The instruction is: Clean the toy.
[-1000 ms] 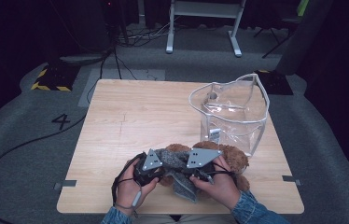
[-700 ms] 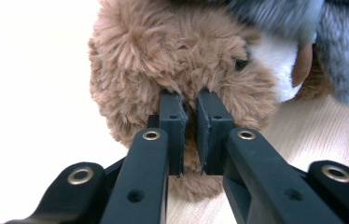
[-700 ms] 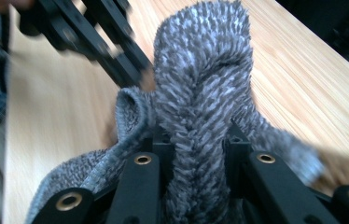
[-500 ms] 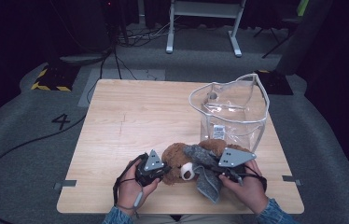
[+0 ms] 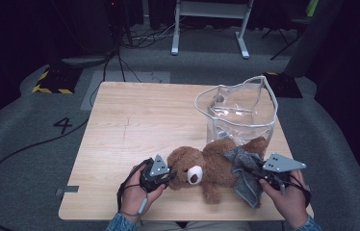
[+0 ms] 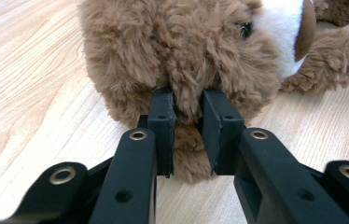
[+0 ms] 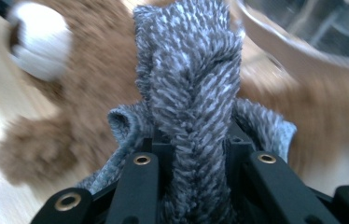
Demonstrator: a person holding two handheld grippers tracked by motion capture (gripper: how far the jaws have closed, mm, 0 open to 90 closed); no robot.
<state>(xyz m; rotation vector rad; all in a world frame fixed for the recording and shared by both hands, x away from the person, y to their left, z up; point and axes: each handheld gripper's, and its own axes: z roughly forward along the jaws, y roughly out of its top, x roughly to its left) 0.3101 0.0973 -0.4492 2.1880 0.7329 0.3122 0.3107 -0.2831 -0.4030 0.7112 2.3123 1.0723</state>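
A brown teddy bear (image 5: pixel 207 166) lies on its back near the front edge of a wooden table (image 5: pixel 135 120), its white muzzle turned up and its head toward the front left corner. The left gripper (image 5: pixel 161 175), held in the person's left hand (image 5: pixel 137 192), is clamped on a tuft of the bear's fur at the head; in the left gripper view the two black jaws pinch the plush (image 6: pixel 186 70) between them, having just eased slightly wider without letting go. On the bear's other side, a grey cloth (image 5: pixel 245 173) drapes over its lower body toward the front right corner. The right gripper (image 5: pixel 264 175), in the person's right hand (image 5: pixel 289 197), grasps this cloth; the right gripper view shows a bunched fold of the grey fabric (image 7: pixel 191 93) rising from between its jaws. Just behind the bear, near the table's right edge, stands a clear plastic container (image 5: pixel 238 113), touching or almost touching the toy's legs.
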